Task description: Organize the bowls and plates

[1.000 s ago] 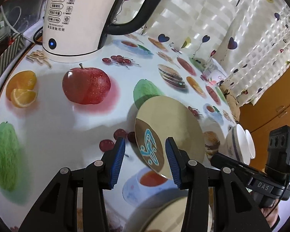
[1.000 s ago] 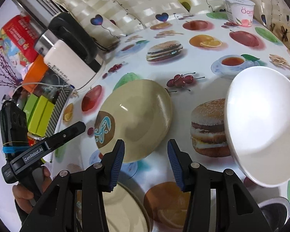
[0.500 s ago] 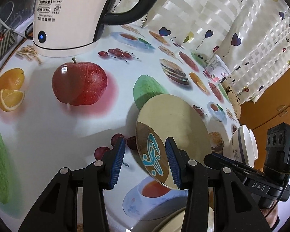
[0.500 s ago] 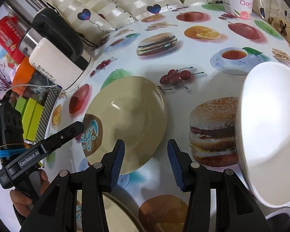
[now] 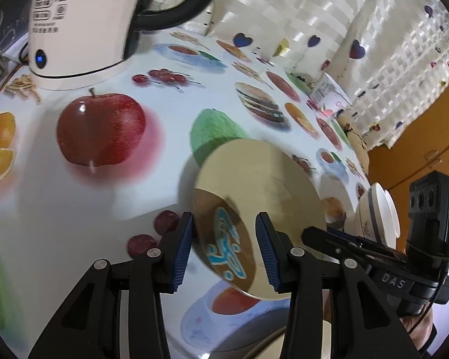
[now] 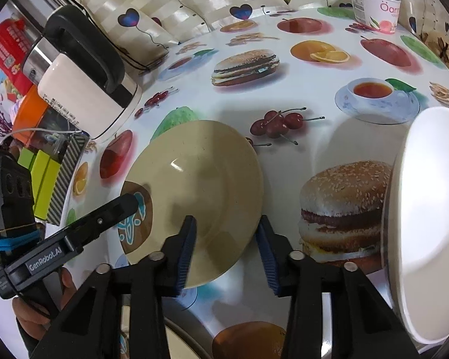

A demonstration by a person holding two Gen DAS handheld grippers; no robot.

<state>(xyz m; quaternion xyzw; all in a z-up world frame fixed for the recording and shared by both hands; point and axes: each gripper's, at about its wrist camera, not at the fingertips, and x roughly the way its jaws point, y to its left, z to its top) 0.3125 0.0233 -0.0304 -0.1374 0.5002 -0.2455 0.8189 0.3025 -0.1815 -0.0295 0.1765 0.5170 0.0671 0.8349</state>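
Observation:
A beige plate (image 5: 263,191) with a brown patch and blue motif lies on the fruit-print tablecloth; it also shows in the right wrist view (image 6: 200,191). My left gripper (image 5: 224,248) is open, its fingers either side of the plate's patterned edge. My right gripper (image 6: 226,251) is open, straddling the plate's near rim. A white bowl (image 6: 428,227) stands on the right, also in the left wrist view (image 5: 377,212). Another beige plate's rim (image 6: 176,341) shows at the bottom.
A white electric kettle (image 5: 83,24) stands at the back left, also in the right wrist view (image 6: 83,89). A yoghurt cup (image 6: 374,9) sits at the far right. Boxes and an orange lid (image 6: 30,110) crowd the left edge. A curtain (image 5: 344,30) hangs behind.
Both grippers have moved closer to the beige plate, so its edge now lies between each pair of open fingers. The plate and bowl have not moved.

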